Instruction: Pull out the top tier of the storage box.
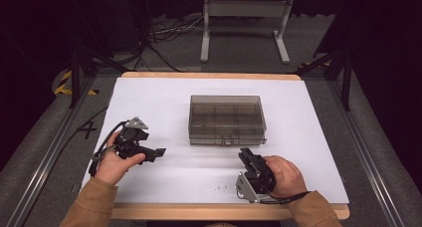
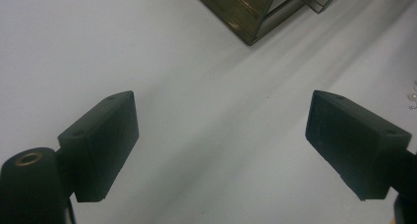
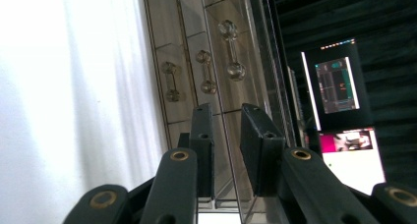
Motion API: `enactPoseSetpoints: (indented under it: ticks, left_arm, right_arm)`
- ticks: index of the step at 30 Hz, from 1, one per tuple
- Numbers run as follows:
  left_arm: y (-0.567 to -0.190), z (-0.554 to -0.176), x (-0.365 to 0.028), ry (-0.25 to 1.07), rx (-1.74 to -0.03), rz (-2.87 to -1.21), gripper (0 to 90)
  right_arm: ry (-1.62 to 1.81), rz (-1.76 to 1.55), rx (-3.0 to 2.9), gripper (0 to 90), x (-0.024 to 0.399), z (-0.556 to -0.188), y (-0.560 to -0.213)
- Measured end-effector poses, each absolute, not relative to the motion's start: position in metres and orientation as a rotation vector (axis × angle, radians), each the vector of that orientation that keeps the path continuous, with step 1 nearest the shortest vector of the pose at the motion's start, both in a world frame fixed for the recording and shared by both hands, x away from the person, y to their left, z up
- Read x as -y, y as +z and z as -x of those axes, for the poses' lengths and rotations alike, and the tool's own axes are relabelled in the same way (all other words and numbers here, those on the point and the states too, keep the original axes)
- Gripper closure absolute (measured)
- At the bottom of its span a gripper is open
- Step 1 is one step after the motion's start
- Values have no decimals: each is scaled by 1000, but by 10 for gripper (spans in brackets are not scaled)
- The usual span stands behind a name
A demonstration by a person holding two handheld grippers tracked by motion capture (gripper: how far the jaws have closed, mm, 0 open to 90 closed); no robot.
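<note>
1. A clear smoky box [image 1: 227, 118] with little rooms inside sits in the middle of the white table [image 1: 149, 97]. Its lid is shut.
2. The right gripper [image 1: 247, 156] is just in front of the box, near its front right corner. In the right gripper view its jaws are close together with a small gap, and they hold nothing.
3. The left gripper [image 1: 160, 153] rests on the table, well apart from the box. Its jaws are wide open and empty.
4. A few tiny bits [image 1: 220, 188] lie near the table's front edge.
</note>
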State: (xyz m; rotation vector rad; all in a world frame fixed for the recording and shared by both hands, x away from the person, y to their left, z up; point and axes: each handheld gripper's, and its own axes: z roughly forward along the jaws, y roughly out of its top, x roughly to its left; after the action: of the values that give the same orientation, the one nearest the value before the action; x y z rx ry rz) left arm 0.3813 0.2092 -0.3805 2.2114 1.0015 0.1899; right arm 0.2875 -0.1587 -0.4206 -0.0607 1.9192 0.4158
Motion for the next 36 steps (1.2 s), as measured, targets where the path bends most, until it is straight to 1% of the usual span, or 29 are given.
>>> enactPoseSetpoints:
  ticks: [14, 20, 36]
  left_arm:
    - [-380, -381, -209, 190, -1001, -2217, 132]
    - [-380, -381, -210, 188, -1003, -2212, 130]
    - [-379, -381, -211, 188, -1004, -2205, 130]
  right_arm:
    - [553, 6, -2007, 749, 178, -287, -409]
    - [670, -33, -2075, 741, 187, -290, -400]
    - [921, -134, -2209, 755, 205, -300, -384]
